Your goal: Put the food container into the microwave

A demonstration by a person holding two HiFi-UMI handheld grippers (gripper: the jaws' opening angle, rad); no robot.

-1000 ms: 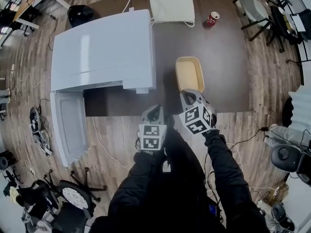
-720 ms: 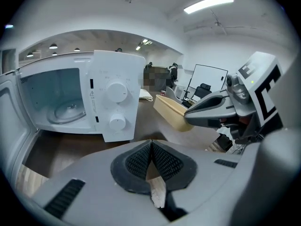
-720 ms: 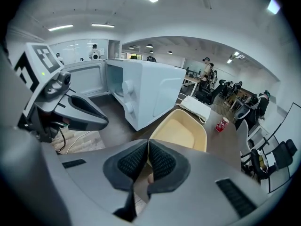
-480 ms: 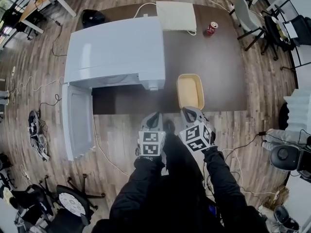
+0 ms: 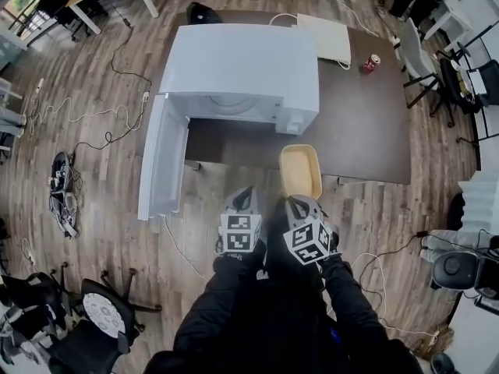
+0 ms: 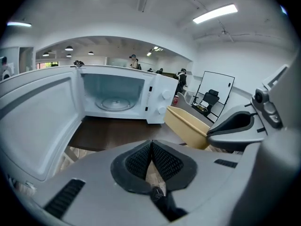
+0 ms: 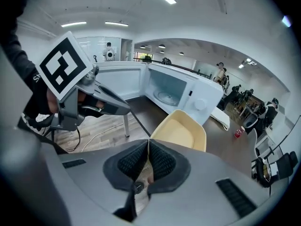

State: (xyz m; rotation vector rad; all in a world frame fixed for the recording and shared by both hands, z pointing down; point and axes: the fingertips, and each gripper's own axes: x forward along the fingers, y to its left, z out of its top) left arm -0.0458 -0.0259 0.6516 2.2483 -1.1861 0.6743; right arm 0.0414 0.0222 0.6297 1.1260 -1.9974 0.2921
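White boxy microwave, door swung open, on dark brown table. Pale yellow rectangular plastic food container at table's front edge, outside oven, near rim pinched by right gripper. Left gripper pressed together, empty. Small red can, print unreadable.

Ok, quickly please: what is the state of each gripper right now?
Left gripper: closed, fingers pressed together, nothing between them.
Right gripper: closed on the near rim of the food container, holding it.
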